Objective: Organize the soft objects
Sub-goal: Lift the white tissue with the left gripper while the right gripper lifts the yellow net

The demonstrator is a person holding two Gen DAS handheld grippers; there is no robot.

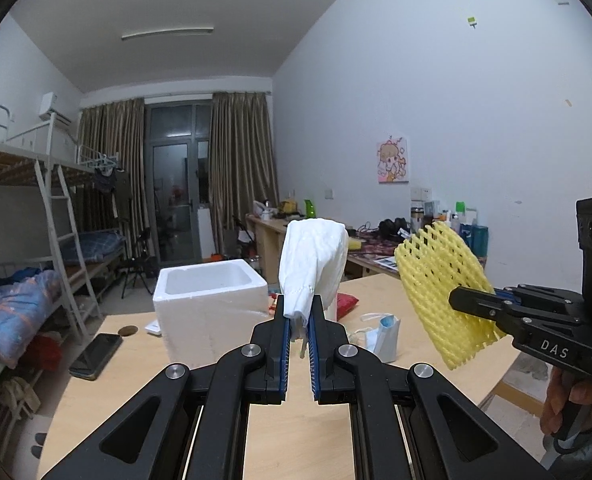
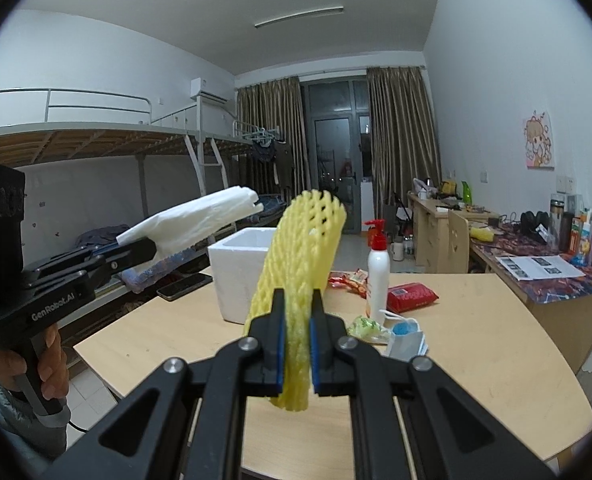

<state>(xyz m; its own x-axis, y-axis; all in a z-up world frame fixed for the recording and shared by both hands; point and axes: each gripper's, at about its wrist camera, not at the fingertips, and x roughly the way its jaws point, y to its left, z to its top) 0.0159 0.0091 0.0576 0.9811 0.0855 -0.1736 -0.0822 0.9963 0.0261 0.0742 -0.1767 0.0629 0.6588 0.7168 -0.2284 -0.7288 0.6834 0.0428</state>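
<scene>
My left gripper (image 1: 299, 307) is shut on a white foam net sleeve (image 1: 313, 262) and holds it upright above the wooden table (image 1: 144, 364). It also shows in the right wrist view (image 2: 200, 216), held by the left gripper (image 2: 152, 249). My right gripper (image 2: 298, 302) is shut on a yellow foam net sleeve (image 2: 303, 240), also held in the air; the left wrist view shows this sleeve (image 1: 441, 288) in the right gripper (image 1: 461, 301). A white styrofoam box (image 1: 210, 300), open on top, stands on the table beyond both grippers; it also appears in the right wrist view (image 2: 238, 276).
On the table lie a black phone (image 1: 96, 354), a face mask (image 2: 405, 336), a white pump bottle (image 2: 377, 270), a red packet (image 2: 411, 296) and snack wrappers (image 2: 367, 326). A cluttered desk (image 2: 535, 264) runs along the right wall. Bunk beds (image 1: 36, 240) stand at the left.
</scene>
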